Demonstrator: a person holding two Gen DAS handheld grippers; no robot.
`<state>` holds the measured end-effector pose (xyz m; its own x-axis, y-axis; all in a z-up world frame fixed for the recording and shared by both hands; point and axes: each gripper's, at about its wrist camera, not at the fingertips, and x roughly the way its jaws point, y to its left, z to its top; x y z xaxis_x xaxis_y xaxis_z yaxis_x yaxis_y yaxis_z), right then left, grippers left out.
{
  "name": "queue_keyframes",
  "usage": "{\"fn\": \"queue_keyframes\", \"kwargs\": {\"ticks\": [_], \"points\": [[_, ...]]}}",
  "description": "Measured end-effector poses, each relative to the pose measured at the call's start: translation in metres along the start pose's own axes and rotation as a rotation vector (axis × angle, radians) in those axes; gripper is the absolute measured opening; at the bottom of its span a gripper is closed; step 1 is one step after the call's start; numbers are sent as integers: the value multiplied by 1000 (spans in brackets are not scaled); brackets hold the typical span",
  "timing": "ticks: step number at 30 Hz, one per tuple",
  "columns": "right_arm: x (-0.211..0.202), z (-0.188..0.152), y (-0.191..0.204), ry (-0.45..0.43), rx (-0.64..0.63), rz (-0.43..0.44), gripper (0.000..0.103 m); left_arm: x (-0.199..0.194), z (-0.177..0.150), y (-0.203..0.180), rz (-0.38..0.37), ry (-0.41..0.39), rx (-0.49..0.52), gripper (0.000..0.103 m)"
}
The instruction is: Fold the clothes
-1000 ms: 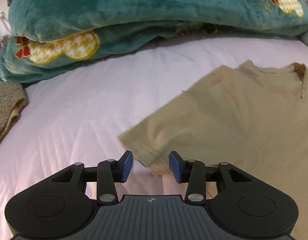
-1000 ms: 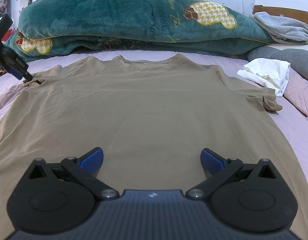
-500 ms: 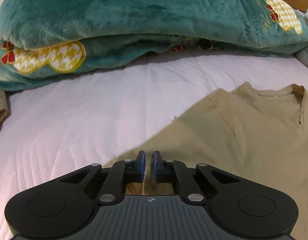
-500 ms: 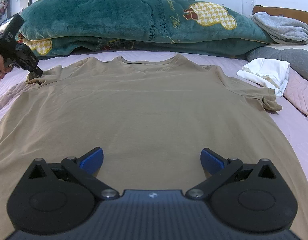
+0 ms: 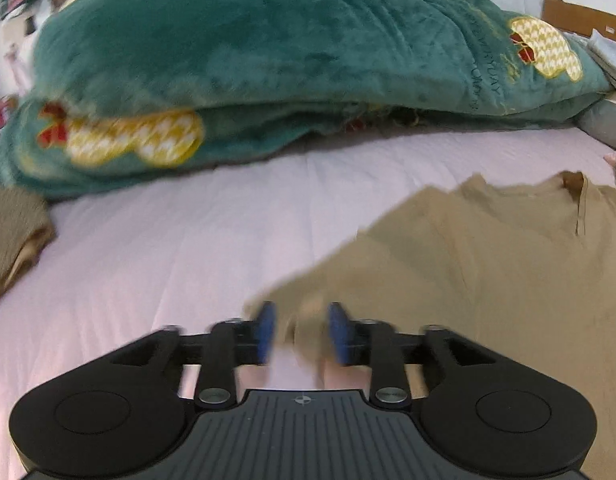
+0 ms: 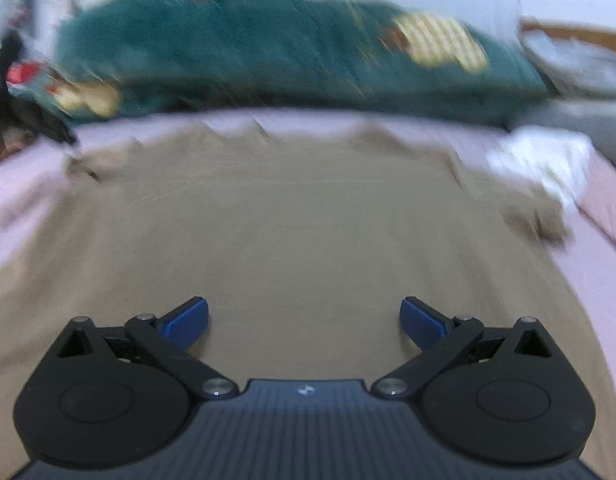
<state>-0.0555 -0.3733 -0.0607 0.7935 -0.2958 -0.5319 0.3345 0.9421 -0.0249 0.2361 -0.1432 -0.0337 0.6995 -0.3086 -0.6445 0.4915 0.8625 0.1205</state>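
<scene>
Sleeve tip of T-shirt [image 5: 488, 264] between just-opened left claw [image 5: 302, 332] jaws.

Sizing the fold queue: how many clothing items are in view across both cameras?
4: tan T-shirt spread centre; brown knit piece far left; white garment right; grey one behind it at the back. More may hide under the green blanket.
</scene>
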Motion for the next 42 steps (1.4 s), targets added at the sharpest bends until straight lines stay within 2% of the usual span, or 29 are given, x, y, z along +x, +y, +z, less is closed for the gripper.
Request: {"fn": "queue_keyframes", "kwargs": {"ticks": [1,2,5,8,10,11,12,15,19,21,22,23,24,25,26,27,29,32,34,36,39,40,42], "points": [[-4,10,8,-47,-18,41,103,-6,-13,0,9,-2,1,55],[-7,21,15,-92,-35,82,103,-10,-25,-1,19,-5,3,57],[14,68,39,-44,-32,264,103,-14,-51,-3,64,-24,16,61],[60,119,60,31,44,388,103,-15,-66,-3,124,-58,-5,75],[93,145,77,79,54,385,102,-13,-66,1,154,-51,-49,90],[112,158,88,109,48,390,102,-11,-66,3,165,-43,-67,94],[130,165,100,141,43,400,98,-9,-66,7,170,-35,-90,102],[176,184,138,217,8,423,89,-4,-68,27,99,-22,-218,103],[227,186,197,288,-177,400,80,-2,-69,21,119,-28,-188,103],[251,181,218,353,-263,352,70,-1,-69,22,114,-32,-196,103],[258,179,222,351,-271,354,69,-1,-69,23,111,-34,-200,103],[265,176,226,349,-279,357,64,-1,-70,23,109,-36,-203,103],[265,178,227,331,-280,363,39,-1,-70,23,109,-37,-204,103],[265,180,228,314,-281,367,27,-1,-71,23,108,-38,-204,103],[264,182,230,299,-306,350,7,-2,-71,23,108,-39,-205,103],[265,185,229,289,-317,337,4,-2,-71,23,108,-39,-205,103],[266,190,229,269,-337,312,3,-2,-70,23,107,-41,-206,103],[272,208,212,180,-242,260,3,-2,-71,23,106,-45,-208,103],[288,213,195,282,-114,283,5,-2,-72,23,103,-48,-212,103],[303,218,179,380,12,305,13,-2,-73,23,99,-50,-215,103],[271,211,166,294,-5,253,16,-2,-72,24,96,-49,-217,103],[253,206,163,276,-23,261,20,-2,-71,25,93,-50,-219,103],[216,195,157,241,-59,278,51,-4,-69,28,66,-57,-226,101]]}}
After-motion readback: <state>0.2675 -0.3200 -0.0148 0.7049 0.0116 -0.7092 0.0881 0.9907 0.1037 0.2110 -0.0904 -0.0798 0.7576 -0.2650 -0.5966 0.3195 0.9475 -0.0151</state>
